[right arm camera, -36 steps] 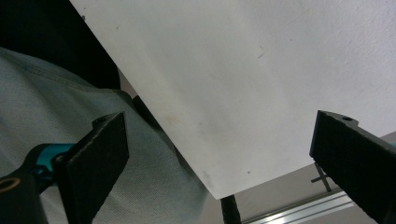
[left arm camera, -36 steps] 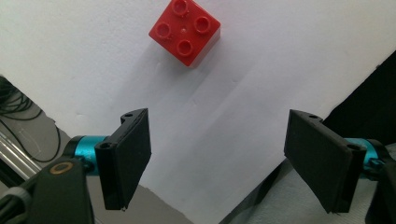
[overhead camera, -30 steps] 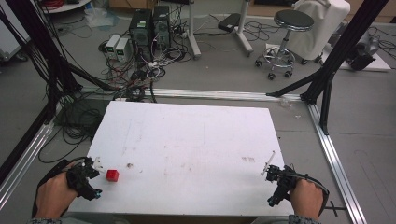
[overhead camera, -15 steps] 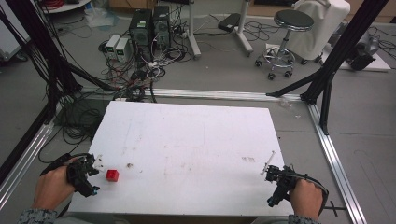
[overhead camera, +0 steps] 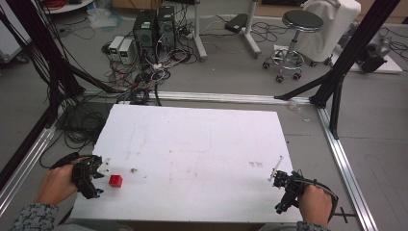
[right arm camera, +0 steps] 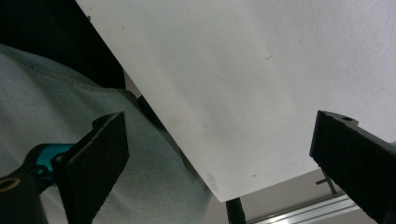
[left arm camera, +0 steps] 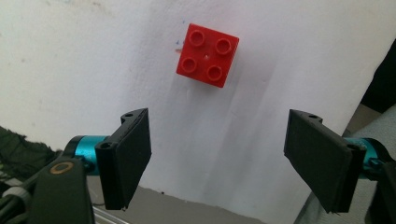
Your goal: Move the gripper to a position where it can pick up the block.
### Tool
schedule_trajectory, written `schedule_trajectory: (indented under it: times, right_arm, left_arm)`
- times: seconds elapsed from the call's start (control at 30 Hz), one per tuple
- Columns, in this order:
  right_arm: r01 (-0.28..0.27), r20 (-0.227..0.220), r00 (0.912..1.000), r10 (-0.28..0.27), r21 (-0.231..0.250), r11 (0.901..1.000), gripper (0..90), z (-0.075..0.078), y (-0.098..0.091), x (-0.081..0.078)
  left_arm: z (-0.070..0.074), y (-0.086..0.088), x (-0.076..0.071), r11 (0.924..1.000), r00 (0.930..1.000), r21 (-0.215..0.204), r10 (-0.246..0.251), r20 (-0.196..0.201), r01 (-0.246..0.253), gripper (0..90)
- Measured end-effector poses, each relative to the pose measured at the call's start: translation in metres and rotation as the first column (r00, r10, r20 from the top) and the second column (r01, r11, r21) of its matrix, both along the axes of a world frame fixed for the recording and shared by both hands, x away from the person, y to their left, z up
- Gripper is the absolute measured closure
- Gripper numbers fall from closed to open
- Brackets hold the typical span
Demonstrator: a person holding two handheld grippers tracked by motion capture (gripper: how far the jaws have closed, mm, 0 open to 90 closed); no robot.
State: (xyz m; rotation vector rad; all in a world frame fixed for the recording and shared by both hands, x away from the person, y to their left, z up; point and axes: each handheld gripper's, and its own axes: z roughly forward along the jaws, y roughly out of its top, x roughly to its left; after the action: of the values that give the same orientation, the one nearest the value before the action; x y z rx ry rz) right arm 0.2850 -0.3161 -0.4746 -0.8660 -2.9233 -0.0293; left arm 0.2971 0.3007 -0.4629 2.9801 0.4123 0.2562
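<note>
- I locate the small red four-stud plastic building brick (left arm camera: 207,55) on the white table top (overhead camera: 202,144), near its front left corner, studs up.
- My left gripper (overhead camera: 91,175) sits just beside the brick, jaws wide apart, holding nothing.
- My right gripper (overhead camera: 285,188) rests at the front right edge, jaws wide apart, empty.
- I judge the brick light, rigid and smooth-sided; I would clamp two opposite flat side walls.

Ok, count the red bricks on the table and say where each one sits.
1. The red brick lies studs-up near the white table's front left corner, just ahead of the open left gripper, untouched. None seem hidden.
</note>
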Motion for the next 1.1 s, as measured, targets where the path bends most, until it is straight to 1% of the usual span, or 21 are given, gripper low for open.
schedule_trajectory:
  times: [0.03, 0.07, 0.1, 0.2, 0.23, 0.27, 0.3, 0.37, 0.4, 0.43, 0.5, 0.53, 0.6, 0.63, 0.7, 0.83, 0.93, 1.0, 1.03, 1.07, 1.1]
  right_arm:
    - [0.005, -0.003, 1.0000, -0.005, -0.001, 1.0000, 4.1, 0.000, 0.001, 0.000]
    - [0.014, -0.009, 0.9999, -0.014, 0.003, 0.9999, 4.1, 0.000, 0.001, -0.001]
    - [0.013, -0.009, 0.9999, -0.013, 0.004, 0.9999, 4.1, 0.000, 0.001, -0.001]
    - [0.018, -0.014, 0.9998, -0.018, 0.006, 0.9998, 4.1, 0.000, 0.002, -0.001]
    - [0.019, -0.015, 0.9997, -0.019, 0.008, 0.9998, 4.1, 0.000, 0.002, -0.001]
    - [0.006, -0.010, 0.9999, -0.006, 0.003, 1.0000, 4.1, 0.000, 0.001, 0.000]
    - [0.001, -0.008, 1.0000, -0.001, 0.006, 1.0000, 4.1, -0.001, 0.001, 0.000]
    - [-0.004, -0.010, 0.9999, 0.004, 0.006, 1.0000, 4.2, -0.001, 0.000, 0.000]
    - [0.009, -0.016, 0.9998, -0.009, 0.012, 0.9999, 4.1, -0.001, 0.001, 0.000]
    - [0.002, -0.011, 0.9999, -0.002, 0.004, 1.0000, 4.2, -0.001, 0.000, 0.000]
    - [0.002, -0.010, 0.9999, -0.002, 0.008, 1.0000, 4.1, 0.000, -0.001, 0.000]
    - [0.017, -0.016, 0.9997, -0.016, 0.013, 0.9998, 4.1, 0.000, 0.000, -0.001]
    - [0.013, -0.012, 0.9998, -0.013, 0.006, 0.9999, 4.2, 0.000, -0.001, -0.001]
    - [0.008, -0.011, 0.9999, -0.008, 0.010, 0.9999, 4.1, 0.000, -0.002, 0.000]
    - [0.010, -0.013, 0.9999, -0.010, 0.009, 0.9999, 4.1, 0.000, -0.001, 0.000]
    - [0.015, -0.014, 0.9998, -0.015, 0.018, 0.9997, 4.1, 0.000, -0.001, -0.001]
    - [0.019, -0.018, 0.9997, -0.019, 0.019, 0.9996, 4.1, 0.000, -0.002, -0.001]
    - [0.018, -0.017, 0.9997, -0.018, 0.018, 0.9997, 4.1, 0.000, -0.002, -0.001]
    - [0.019, -0.019, 0.9997, -0.018, 0.018, 0.9997, 4.1, 0.000, -0.002, -0.001]
    - [0.015, -0.018, 0.9997, -0.015, 0.013, 0.9998, 4.1, 0.000, -0.002, -0.001]
    - [0.016, -0.018, 0.9997, -0.016, 0.013, 0.9998, 4.2, 0.000, -0.002, -0.001]
  left_arm:
    - [0.000, 0.000, 0.001, 1.0000, 1.0000, -0.004, -0.001, -0.003, 0.001, 23.4]
    - [0.001, 0.000, 0.003, 0.9999, 0.9999, 0.002, -0.015, -0.003, 0.015, 23.4]
    - [0.000, 0.001, 0.004, 0.9999, 0.9999, -0.008, -0.013, -0.009, 0.013, 23.4]
    - [0.000, 0.001, 0.007, 0.9997, 0.9998, -0.012, -0.020, -0.008, 0.020, 23.3]
    - [0.001, 0.001, 0.008, 0.9997, 0.9997, -0.007, -0.025, -0.006, 0.025, 23.4]
    - [0.001, 0.001, 0.009, 0.9994, 0.9994, -0.009, -0.034, -0.008, 0.034, 23.4]
    - [0.000, 0.001, 0.010, 0.9992, 0.9993, -0.014, -0.037, -0.008, 0.037, 23.4]
    - [0.000, 0.000, 0.011, 0.9986, 0.9986, -0.010, -0.053, -0.004, 0.053, 23.4]
    - [-0.001, -0.001, 0.012, 0.9977, 0.9977, -0.003, -0.068, -0.005, 0.068, 23.4]
    - [-0.001, -0.002, 0.013, 0.9970, 0.9970, -0.005, -0.077, -0.007, 0.077, 23.4]
    - [-0.003, -0.004, 0.015, 0.9957, 0.9957, 0.002, -0.092, -0.005, 0.092, 23.4]
    - [-0.004, -0.004, 0.016, 0.9950, 0.9950, 0.008, -0.100, -0.004, 0.100, 23.5]
    - [-0.004, -0.006, 0.018, 0.9940, 0.9940, 0.007, -0.109, -0.008, 0.109, 23.5]
    - [-0.004, -0.007, 0.019, 0.9927, 0.9927, 0.008, -0.120, -0.013, 0.120, 23.5]
    - [-0.004, -0.008, 0.021, 0.9921, 0.9918, 0.004, -0.125, -0.023, 0.126, 23.5]
    - [-0.005, -0.010, 0.024, 0.9908, 0.9908, 0.013, -0.134, -0.018, 0.134, 23.5]
    - [-0.007, -0.012, 0.027, 0.9885, 0.9885, 0.019, -0.150, -0.021, 0.150, 23.6]
    - [-0.008, -0.013, 0.029, 0.9863, 0.9860, 0.020, -0.163, -0.034, 0.164, 23.7]
    - [-0.008, -0.014, 0.029, 0.9851, 0.9850, 0.021, -0.170, -0.031, 0.170, 23.8]
    - [-0.009, -0.015, 0.029, 0.9859, 0.9855, 0.015, -0.166, -0.035, 0.167, 23.8]
    - [-0.009, -0.016, 0.030, 0.9827, 0.9824, 0.021, -0.183, -0.038, 0.184, 23.8]
